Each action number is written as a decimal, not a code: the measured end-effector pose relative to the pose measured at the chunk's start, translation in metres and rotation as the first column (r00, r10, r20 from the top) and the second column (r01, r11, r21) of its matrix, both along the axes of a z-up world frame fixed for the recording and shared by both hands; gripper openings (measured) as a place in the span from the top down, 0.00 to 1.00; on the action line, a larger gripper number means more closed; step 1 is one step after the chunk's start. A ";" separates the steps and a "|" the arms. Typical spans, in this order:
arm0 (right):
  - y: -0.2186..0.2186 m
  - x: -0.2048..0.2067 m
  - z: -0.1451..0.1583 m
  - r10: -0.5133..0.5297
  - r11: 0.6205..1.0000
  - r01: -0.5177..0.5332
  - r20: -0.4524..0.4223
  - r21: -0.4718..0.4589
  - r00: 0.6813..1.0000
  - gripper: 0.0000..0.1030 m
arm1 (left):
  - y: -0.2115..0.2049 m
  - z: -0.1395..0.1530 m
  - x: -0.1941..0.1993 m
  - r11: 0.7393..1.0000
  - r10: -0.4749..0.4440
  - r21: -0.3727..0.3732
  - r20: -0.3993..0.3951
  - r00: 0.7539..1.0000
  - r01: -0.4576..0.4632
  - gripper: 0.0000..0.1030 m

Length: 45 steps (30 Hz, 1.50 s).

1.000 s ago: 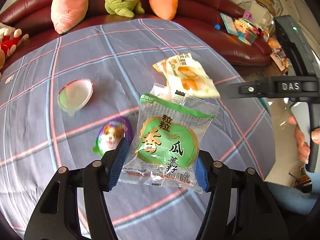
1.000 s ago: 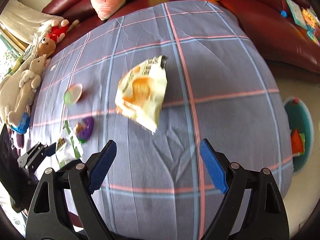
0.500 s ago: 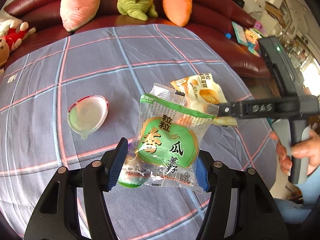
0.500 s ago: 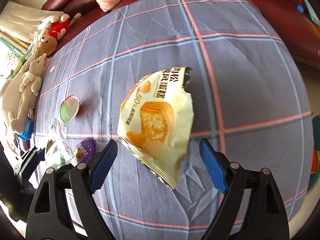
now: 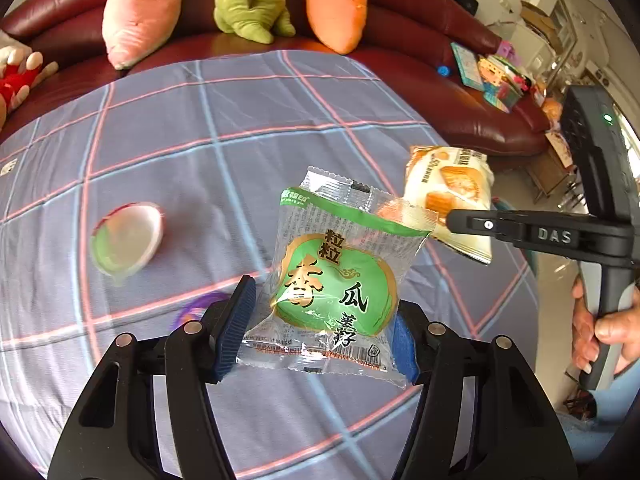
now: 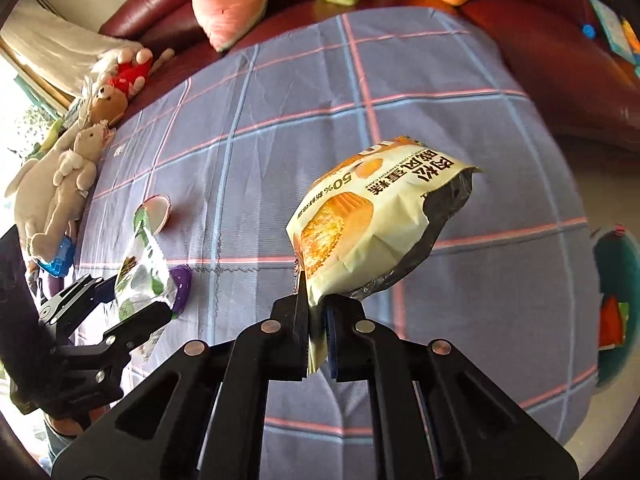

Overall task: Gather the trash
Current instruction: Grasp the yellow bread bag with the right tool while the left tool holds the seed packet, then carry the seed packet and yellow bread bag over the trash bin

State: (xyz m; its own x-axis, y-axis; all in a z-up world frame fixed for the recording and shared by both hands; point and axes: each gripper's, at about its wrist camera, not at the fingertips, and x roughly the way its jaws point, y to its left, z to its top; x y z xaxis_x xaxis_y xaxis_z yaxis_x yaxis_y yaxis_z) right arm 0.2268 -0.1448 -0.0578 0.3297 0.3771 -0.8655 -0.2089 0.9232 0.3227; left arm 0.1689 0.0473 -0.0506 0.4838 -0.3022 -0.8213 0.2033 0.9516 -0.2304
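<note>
My left gripper (image 5: pixel 320 328) is shut on a green seed packet (image 5: pixel 340 280) and holds it above the checked tablecloth (image 5: pixel 240 152). The packet also shows in the right wrist view (image 6: pixel 140 268). My right gripper (image 6: pixel 318 312) is shut on the lower edge of a yellow cake wrapper (image 6: pixel 372 232), lifted off the cloth; the wrapper shows in the left wrist view (image 5: pixel 452 196) too. An empty jelly cup (image 5: pixel 126 240) lies on the cloth at left. A purple egg-shaped wrapper (image 6: pixel 182 284) lies beside my left gripper, mostly hidden in the left wrist view.
A red leather sofa (image 5: pixel 440 80) wraps the table's far side, with plush cushions (image 5: pixel 140 8) and soft toys (image 6: pixel 76 160). A teal bin (image 6: pixel 616 292) stands on the floor at the table's right edge. Books and clutter (image 5: pixel 492 76) lie on the sofa's right.
My right gripper closed on the cake wrapper and lifted it off the cloth. My left gripper, still holding the seed packet, moved forward so the purple wrapper slid under it.
</note>
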 end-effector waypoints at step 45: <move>-0.377 -0.072 -0.018 -0.502 0.860 0.499 0.005 0.112 0.865 0.93 | -0.381 -0.029 0.052 0.884 -0.451 0.097 -0.084 0.889 0.458 0.39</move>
